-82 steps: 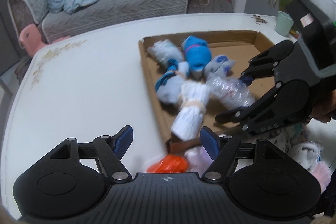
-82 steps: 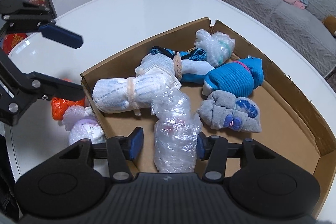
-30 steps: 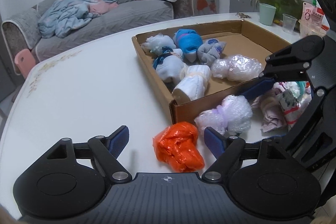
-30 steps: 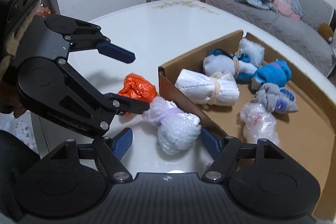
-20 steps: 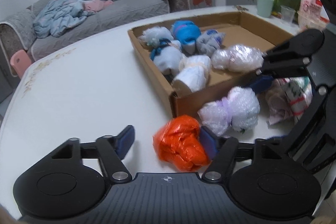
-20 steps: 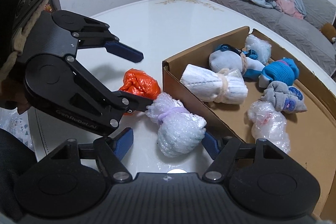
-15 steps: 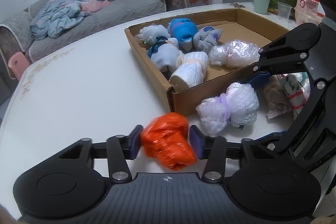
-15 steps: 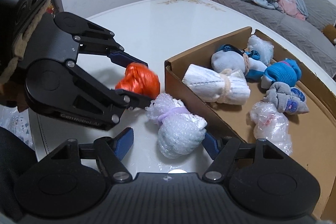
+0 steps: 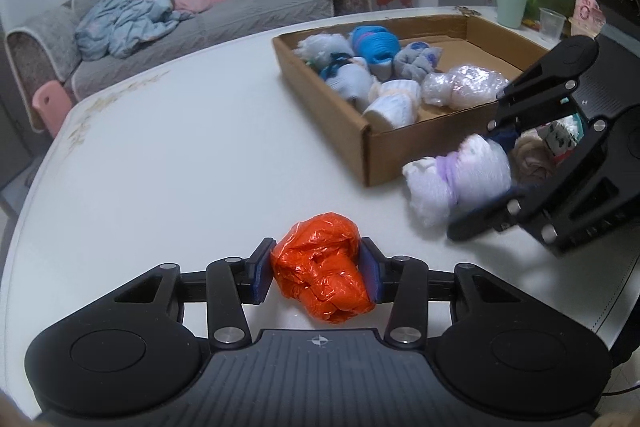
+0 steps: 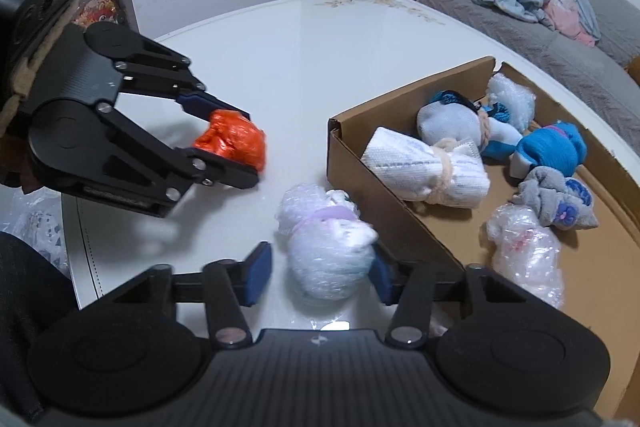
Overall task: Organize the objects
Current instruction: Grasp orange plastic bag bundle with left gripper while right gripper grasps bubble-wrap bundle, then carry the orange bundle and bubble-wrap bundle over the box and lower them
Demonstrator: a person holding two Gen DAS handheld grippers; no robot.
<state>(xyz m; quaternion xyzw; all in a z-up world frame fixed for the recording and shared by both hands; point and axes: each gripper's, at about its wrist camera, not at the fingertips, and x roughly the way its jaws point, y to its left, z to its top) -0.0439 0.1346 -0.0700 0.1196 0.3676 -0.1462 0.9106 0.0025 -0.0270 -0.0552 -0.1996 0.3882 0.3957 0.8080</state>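
Note:
My left gripper [image 9: 316,275] is shut on an orange plastic bundle [image 9: 320,273] and holds it just above the white table [image 9: 180,147]; it also shows in the right wrist view [image 10: 232,141]. My right gripper [image 10: 318,277] straddles a white bubble-wrap bundle with a purple band [image 10: 326,247], jaws partly closed with a gap on the left side. That bundle [image 9: 460,179] lies beside the cardboard box [image 9: 400,143]. The box [image 10: 360,155] holds several wrapped bundles.
A clear plastic bundle [image 10: 524,243] and a white rolled cloth [image 10: 428,167] lie in the box near its front wall. More soft items [image 9: 536,155] lie to the right of the box. A green cup [image 9: 512,7] stands behind it.
My left gripper closed on the orange bundle and lifted it slightly. My right gripper moved around the bubble-wrap bundle and its jaws narrowed.

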